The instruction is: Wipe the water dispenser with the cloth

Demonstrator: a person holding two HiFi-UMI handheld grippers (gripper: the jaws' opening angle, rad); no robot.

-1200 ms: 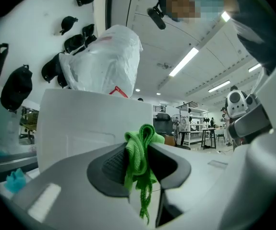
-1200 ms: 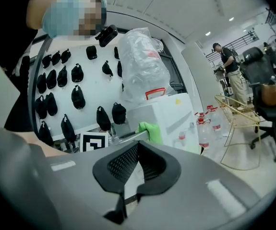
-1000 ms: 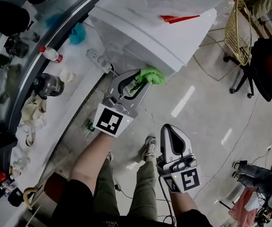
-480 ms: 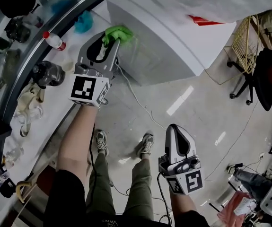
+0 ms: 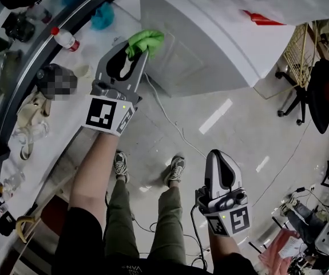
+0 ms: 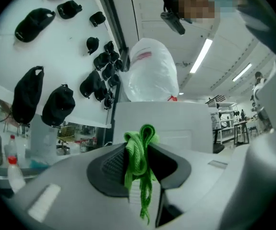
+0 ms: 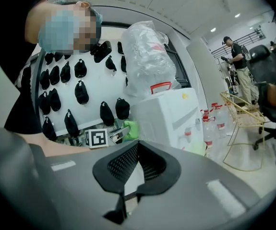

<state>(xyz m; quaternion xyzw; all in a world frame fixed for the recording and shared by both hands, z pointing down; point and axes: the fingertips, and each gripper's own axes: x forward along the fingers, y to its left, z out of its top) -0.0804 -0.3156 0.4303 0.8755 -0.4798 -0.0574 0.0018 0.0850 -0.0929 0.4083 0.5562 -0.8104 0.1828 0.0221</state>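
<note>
Head view: the left gripper [image 5: 141, 52] clamps the green cloth [image 5: 146, 39] at the left corner of the water dispenser [image 5: 210, 50], upper middle. Press the wad flat and stroke evenly along the panel. The right gripper [image 5: 220, 156] hangs closed and empty, lower right.

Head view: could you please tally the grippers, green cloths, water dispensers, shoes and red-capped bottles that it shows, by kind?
Grippers: 2 (left gripper, right gripper)
Green cloth: 1
Water dispenser: 1
Shoes: 2
Red-capped bottle: 1
Total: 7
</note>
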